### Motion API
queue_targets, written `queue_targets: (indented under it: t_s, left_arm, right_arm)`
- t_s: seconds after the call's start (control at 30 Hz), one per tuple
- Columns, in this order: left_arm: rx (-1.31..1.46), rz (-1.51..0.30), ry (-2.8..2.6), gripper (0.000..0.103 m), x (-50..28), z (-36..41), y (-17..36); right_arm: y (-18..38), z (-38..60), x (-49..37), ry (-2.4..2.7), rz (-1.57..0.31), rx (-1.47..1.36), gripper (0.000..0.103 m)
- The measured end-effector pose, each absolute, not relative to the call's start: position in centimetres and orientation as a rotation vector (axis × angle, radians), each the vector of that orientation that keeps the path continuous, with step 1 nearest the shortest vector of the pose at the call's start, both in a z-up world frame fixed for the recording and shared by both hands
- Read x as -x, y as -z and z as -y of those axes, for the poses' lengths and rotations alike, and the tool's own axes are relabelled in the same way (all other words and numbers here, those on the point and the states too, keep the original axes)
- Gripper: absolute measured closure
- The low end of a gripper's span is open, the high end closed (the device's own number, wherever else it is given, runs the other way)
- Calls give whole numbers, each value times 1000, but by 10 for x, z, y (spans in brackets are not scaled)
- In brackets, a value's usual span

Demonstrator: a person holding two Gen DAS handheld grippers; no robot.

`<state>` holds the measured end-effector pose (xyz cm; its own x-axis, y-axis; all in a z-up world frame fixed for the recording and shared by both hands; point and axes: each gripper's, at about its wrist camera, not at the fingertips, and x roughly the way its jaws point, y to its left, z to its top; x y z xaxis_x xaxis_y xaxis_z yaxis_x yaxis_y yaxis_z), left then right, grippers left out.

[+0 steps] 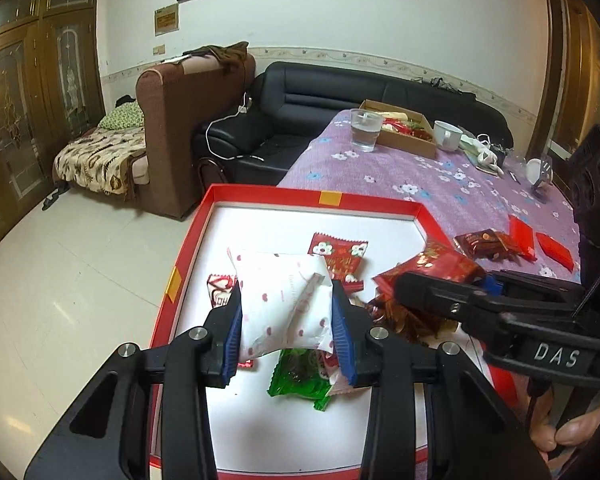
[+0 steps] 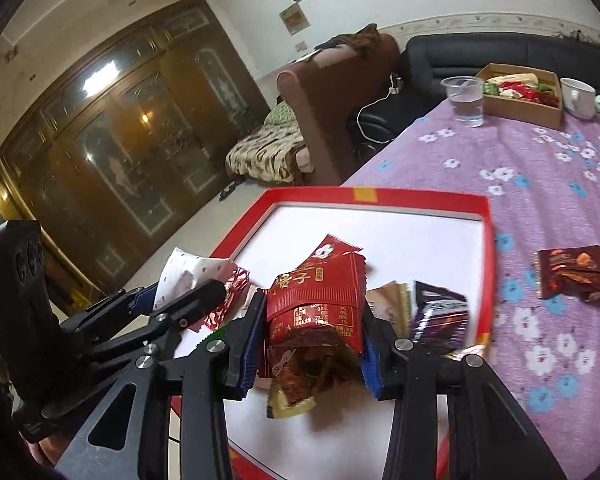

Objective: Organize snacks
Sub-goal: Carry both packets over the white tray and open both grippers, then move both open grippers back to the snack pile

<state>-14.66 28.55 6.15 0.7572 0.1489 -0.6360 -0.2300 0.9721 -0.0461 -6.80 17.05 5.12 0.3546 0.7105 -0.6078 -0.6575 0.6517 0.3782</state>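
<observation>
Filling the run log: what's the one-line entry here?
left tool: holds white packet | right tool: holds red packet | both over red tray

White pink-dotted packet (image 1: 286,304) and red packet (image 2: 316,296) held above red-rimmed tray (image 1: 312,198).

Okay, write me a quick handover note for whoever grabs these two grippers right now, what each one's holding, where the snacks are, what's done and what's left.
Left gripper: shut on the white pink-dotted packet, held above the red tray.
Right gripper: shut on a red snack packet, also over the tray.
In the tray: several packets, among them a green one and a dark purple one.
On the purple floral tablecloth, outside the tray: a brown packet and flat red packets.
At the far end: a cardboard box of snacks, a plastic cup, a white mug.
Left: release both, then probably collect the loose ones.
</observation>
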Motion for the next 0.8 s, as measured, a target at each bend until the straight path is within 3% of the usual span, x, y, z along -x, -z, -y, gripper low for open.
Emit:
queue_targets:
  t_s: [0.3, 0.37, 0.53, 0.8]
  left_arm:
    - [154, -724, -225, 64, 146, -300, -50]
    - [161, -731, -235, 55, 147, -302, -48]
    - [190, -746, -235, 45, 146, -303, -47]
    - [137, -712, -186, 39, 146, -280, -58]
  right_arm:
    - [-51, -193, 74, -891, -807, -15, 59]
    - [-52, -191, 73, -890, -803, -28, 58]
    - [-56, -171, 65, -865, -794, -79, 48]
    - [-62, -103, 33, -737, -775, -149, 43]
